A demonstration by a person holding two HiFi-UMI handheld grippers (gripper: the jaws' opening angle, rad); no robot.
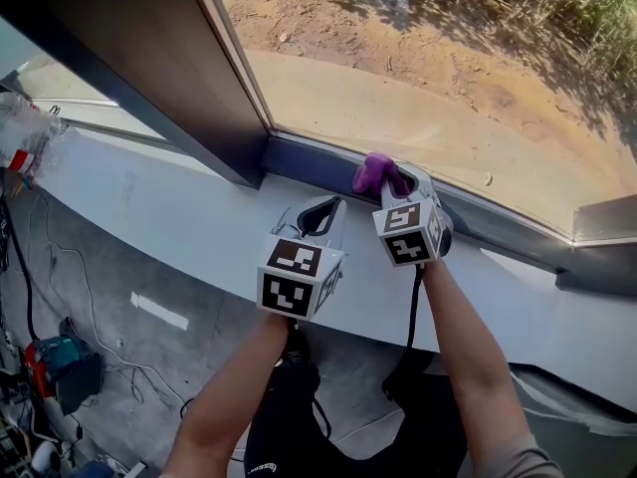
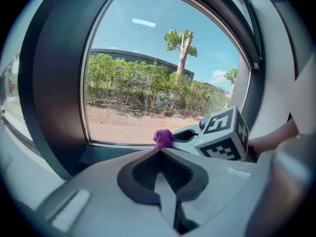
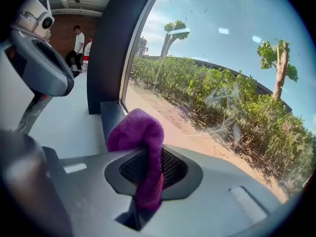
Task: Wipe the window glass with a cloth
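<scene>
Right gripper (image 3: 147,167) clamps the cloth (image 3: 134,132) (purple) near the glass (image 3: 222,83); left gripper (image 2: 163,177), jaws together, holds nothing.

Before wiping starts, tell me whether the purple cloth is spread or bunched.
Bunched. The cloth is a wad pinched in the right gripper, bulging past its tips.

The purple cloth (image 3: 140,147) loses its lower end in the seam of the right gripper (image 3: 146,179), which is clamped on it, so how much is tucked inside cannot be told. In the head view only its bunched top shows past the marker cube (image 1: 408,232). The window glass (image 1: 448,78) runs off the top and right edges. A person (image 3: 77,43) far back is too small to make out — and a crumpled clear plastic thing (image 1: 20,137) is cut by the left edge.
</scene>
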